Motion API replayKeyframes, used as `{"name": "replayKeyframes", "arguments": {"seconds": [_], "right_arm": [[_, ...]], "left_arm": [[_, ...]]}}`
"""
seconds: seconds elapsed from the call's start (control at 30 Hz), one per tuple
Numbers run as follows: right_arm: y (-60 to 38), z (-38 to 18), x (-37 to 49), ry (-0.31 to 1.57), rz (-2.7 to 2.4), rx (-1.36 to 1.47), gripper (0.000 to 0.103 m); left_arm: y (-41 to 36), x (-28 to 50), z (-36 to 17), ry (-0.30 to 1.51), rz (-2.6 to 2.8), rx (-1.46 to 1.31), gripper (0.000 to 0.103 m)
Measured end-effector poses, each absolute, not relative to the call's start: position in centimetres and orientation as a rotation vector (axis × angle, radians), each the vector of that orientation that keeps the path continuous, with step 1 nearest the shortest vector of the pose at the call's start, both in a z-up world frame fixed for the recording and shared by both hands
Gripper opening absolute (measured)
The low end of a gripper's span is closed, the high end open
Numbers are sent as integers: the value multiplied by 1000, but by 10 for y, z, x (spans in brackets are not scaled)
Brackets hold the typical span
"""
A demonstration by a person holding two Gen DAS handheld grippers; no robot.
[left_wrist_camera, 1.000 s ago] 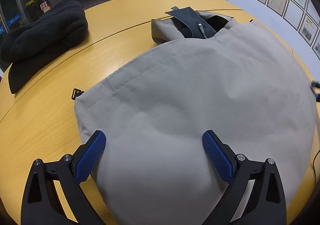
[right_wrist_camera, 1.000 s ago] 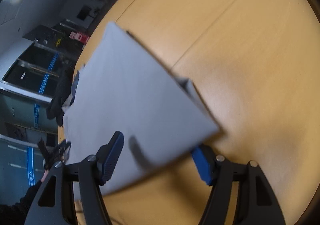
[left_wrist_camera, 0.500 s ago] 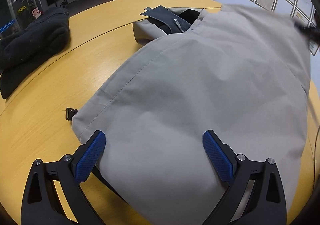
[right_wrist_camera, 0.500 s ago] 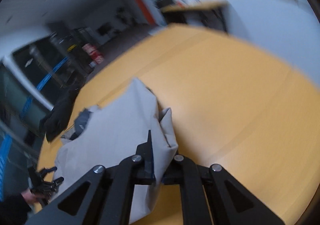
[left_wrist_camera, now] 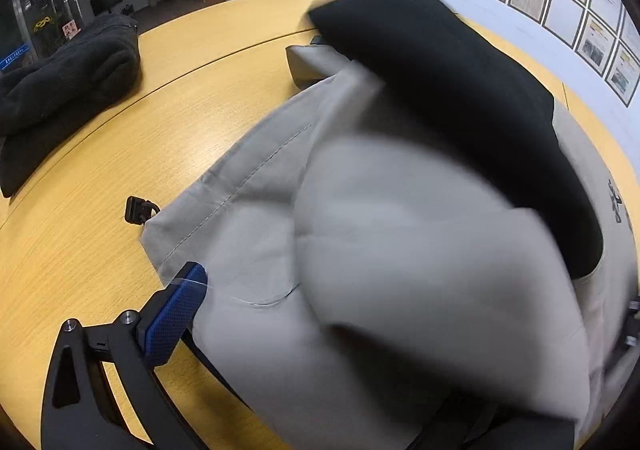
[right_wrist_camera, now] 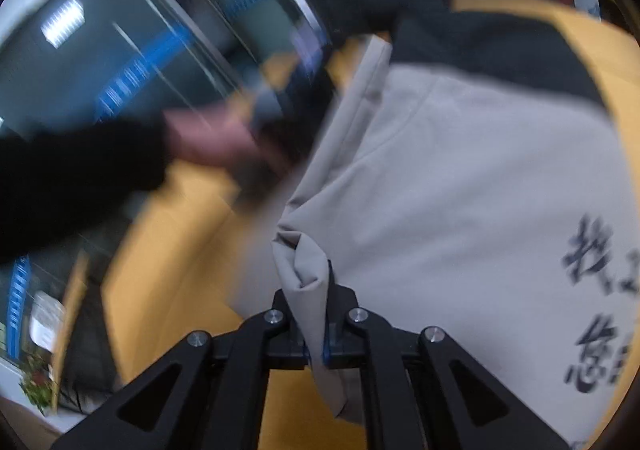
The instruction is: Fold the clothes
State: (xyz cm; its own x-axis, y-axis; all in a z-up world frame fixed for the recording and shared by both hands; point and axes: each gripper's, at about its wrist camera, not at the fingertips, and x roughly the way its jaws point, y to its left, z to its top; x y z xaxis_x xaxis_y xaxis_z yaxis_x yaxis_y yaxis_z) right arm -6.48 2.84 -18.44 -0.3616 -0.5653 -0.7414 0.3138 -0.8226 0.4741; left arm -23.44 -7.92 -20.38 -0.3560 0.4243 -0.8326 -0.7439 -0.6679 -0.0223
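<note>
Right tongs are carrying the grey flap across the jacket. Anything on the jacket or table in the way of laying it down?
Nothing visible blocks it. The right tongs grip the grey jacket; the black garment lies apart on the table.

Right tool (right_wrist_camera: 316,334) clamped tight; left tool (left_wrist_camera: 320,330) spread wide, 1 finger (left_wrist_camera: 174,316) visible.

grey woven-cloth garment (left_wrist_camera: 248,250): matt, smooth, stitched seams. yellow wood-grain table (left_wrist_camera: 80,270): slight sheen. black fleece bundle (left_wrist_camera: 68,78): fuzzy, matt. left gripper's blue pad (left_wrist_camera: 174,314): knurled rubber; arms matt black plastic, metal rivets.
</note>
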Motion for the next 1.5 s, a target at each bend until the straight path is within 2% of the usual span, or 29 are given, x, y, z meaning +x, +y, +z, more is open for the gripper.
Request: {"name": "replayKeyframes", "arguments": {"seconds": [0.13,0.23,0.43,0.6,0.77,1.0,1.27,1.5], "right_arm": [[37,-183,-75,-355,-2205,1330,3],[26,-148,-80,-327,-2193,1199,4],[-31,-145,-99,-323,-2096,1134,4],[-60,-192,-111,-223,-2109,1222,4],[-67,-199,-105,-76,-2127,1187,4],[-55,-202,-103,-28,-2098,1178,3],[5,-205,-120,30,-2109,1221,1],[52,-216,-121,162,-2101,1255,1]], "left_arm": [[-83,-235,-205,453,2080,-1102,103],[-85,-237,-206,442,2095,-1098,103],[-85,-238,-207,455,2080,-1090,103],[-90,-239,-208,465,2081,-1085,103],[-100,-243,-208,460,2082,-1093,103],[-121,-255,-205,441,2099,-1109,103],[-146,-271,-199,431,2125,-1118,103],[-119,-265,-197,490,2068,-1040,103]]}}
